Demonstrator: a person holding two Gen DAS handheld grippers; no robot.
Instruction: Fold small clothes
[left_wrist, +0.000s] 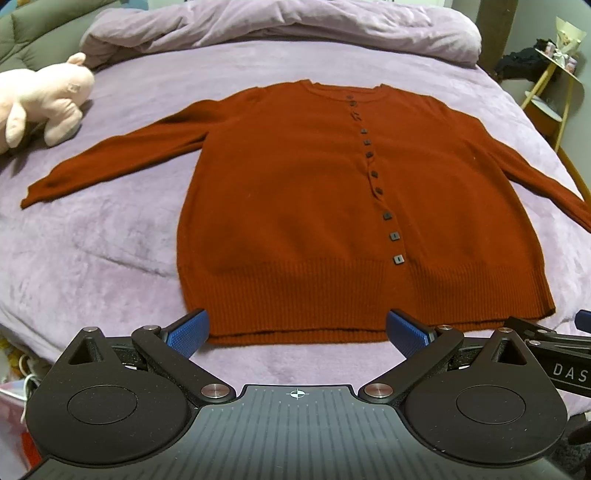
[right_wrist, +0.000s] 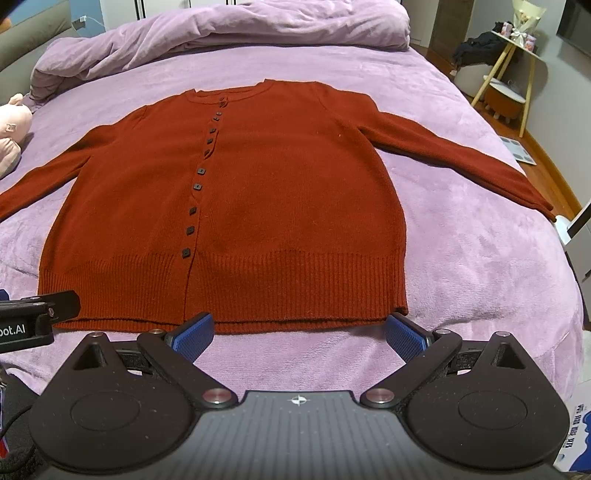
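Rust-red knit, a buttoned cardigan, lies flat and face up on the lilac bedspread, both sleeves spread outward and its ribbed hem nearest the cameras. Bare bedspread runs along the hem between cloth and tools, and more lies open at 9 o'clock of the body under the left sleeve. At 3 o'clock the right sleeve's cuff reaches close to the bed's edge, with floor beyond. A bunched duvet closes off 12 o'clock, and a pink plush toy sits at 10 o'clock, apart from the sleeve.

The left gripper hovers just short of the hem, its blue pads spread wide and grasping nothing. The right gripper does likewise near the hem's right corner, released, empty.

Readable writing: "DAS" on the neighbouring tool in the left view, "bot.AI" in the right view. A box at 4 o'clock carries print too blurred to read.
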